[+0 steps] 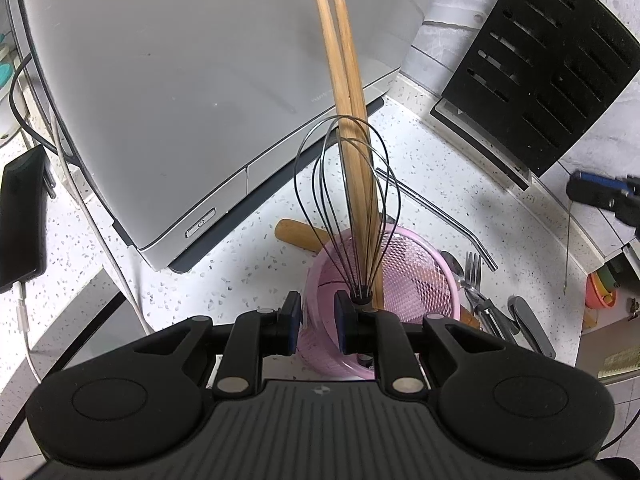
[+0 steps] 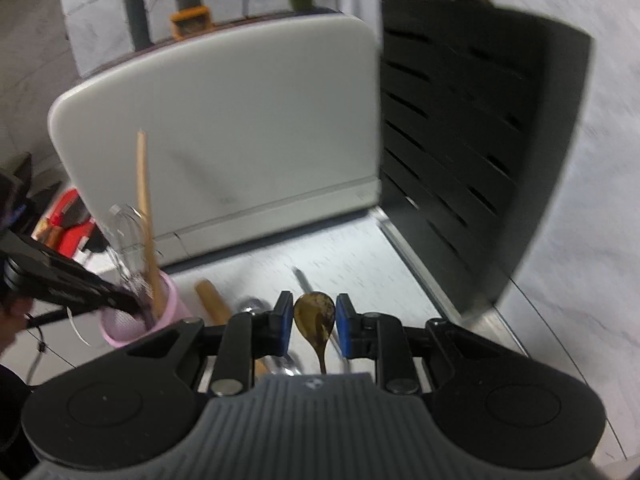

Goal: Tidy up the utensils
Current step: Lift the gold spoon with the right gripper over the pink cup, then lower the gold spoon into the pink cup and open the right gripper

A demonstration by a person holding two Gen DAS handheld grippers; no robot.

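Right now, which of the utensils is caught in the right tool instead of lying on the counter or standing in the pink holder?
The dark brown spoon: its bowl sits between the right tool pads, lifted clear of the counter.

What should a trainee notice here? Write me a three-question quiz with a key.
1. True or false: the whisk stands in the pink holder.
2. Which thing sits between the pads of the right gripper? A) fork B) spoon C) chopsticks
3. Fill in: the left gripper clamps the pink holder by its ____.

Key: 1 true. 2 B, the spoon, with its bowl between the pads. 3 rim, with one finger inside and one outside.
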